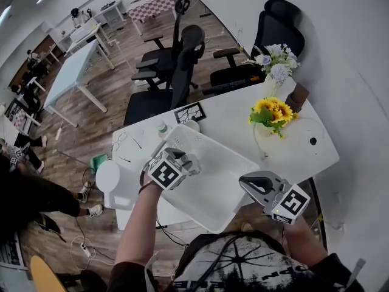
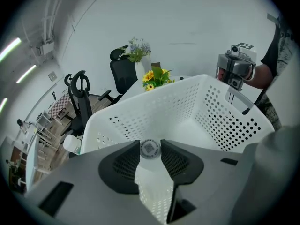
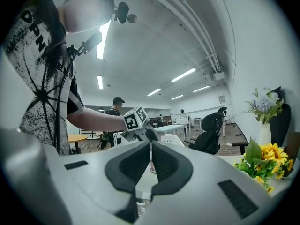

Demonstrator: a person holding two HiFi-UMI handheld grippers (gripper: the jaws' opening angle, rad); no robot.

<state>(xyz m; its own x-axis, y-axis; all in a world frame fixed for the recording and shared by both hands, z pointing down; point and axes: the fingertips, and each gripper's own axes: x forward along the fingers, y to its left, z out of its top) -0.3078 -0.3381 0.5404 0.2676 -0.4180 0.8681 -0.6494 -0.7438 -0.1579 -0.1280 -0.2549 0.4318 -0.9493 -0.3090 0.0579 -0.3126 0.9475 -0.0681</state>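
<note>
White perforated plastic basket (image 1: 209,143) sits at the near middle of the white table (image 1: 307,158), tilted, with open side up. Left gripper (image 1: 189,163) is at the basket's 9 o'clock rim; in the left gripper view its jaws (image 2: 151,156) are clamped on that rim (image 2: 187,108), with a round sticker on the rim right between the pads. Right gripper (image 1: 246,183) is at the basket's 3 o'clock corner; in the right gripper view its jaws (image 3: 150,159) are pressed almost together with a thin white perforated edge of the basket (image 3: 140,194) pinched between them. Each gripper sees the other across the basket: right gripper (image 2: 234,72), left gripper (image 3: 141,125). Sunflower bunch (image 1: 274,111) stands on the table at 1 o'clock from the basket, well apart; a vase of pale flowers (image 1: 277,63) is further out, same direction. Eyeglasses (image 1: 120,140) and a small bottle (image 1: 161,128) lie at 10 to 11 o'clock near the basket. Black office chairs (image 1: 182,62) stand at 12 o'clock beyond the table.
</note>
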